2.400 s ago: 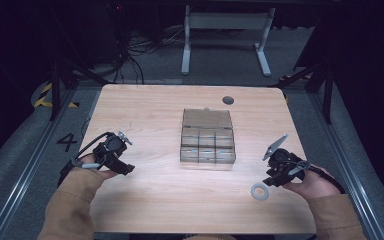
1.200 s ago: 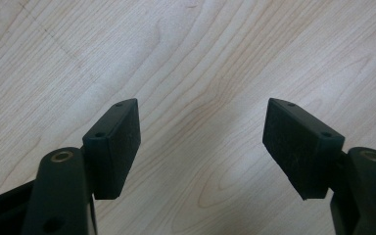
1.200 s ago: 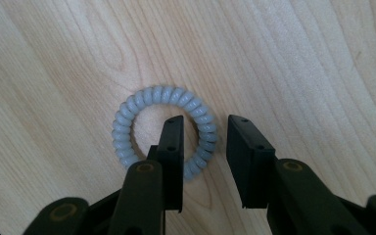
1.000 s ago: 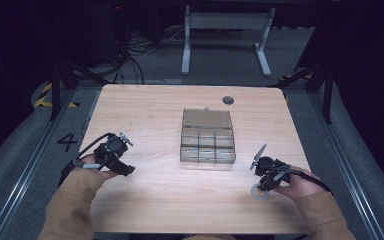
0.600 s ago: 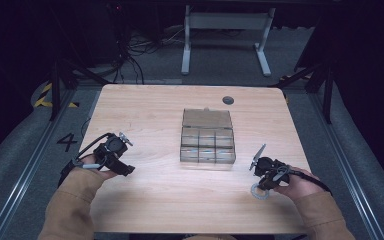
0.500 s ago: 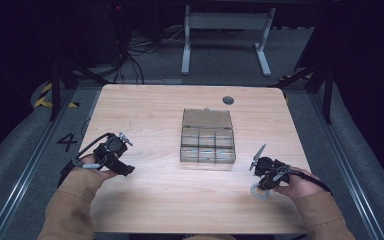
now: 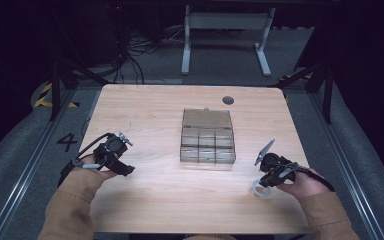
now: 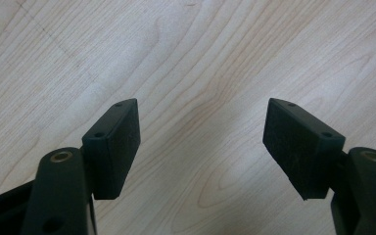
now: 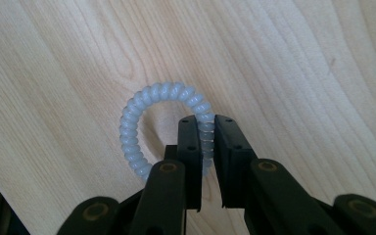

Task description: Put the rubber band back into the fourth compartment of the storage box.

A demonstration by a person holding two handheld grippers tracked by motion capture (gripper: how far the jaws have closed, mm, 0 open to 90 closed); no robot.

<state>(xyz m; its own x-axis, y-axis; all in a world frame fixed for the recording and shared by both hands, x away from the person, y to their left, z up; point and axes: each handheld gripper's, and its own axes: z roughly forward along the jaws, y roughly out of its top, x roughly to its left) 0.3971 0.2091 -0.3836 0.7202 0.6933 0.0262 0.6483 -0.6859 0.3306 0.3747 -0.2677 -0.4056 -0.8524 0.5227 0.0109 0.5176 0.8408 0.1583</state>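
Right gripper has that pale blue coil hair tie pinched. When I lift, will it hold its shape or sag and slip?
The coil hair tie looks like soft springy plastic, so it probably sags and stretches a little. It is thin and open, likely very light. The right gripper pinches a single strand, so the ring may swing or twist; its ridged coils should resist slipping.

Pale blue spiral hair tie [image 9: 162,100], the coiled phone-cord kind, lying flat on the desk [image 7: 155,200] down at about 4 o'clock from the clear compartment box [image 7: 207,136], one side pinched between the right gripper's [image 9: 206,126] jaws.
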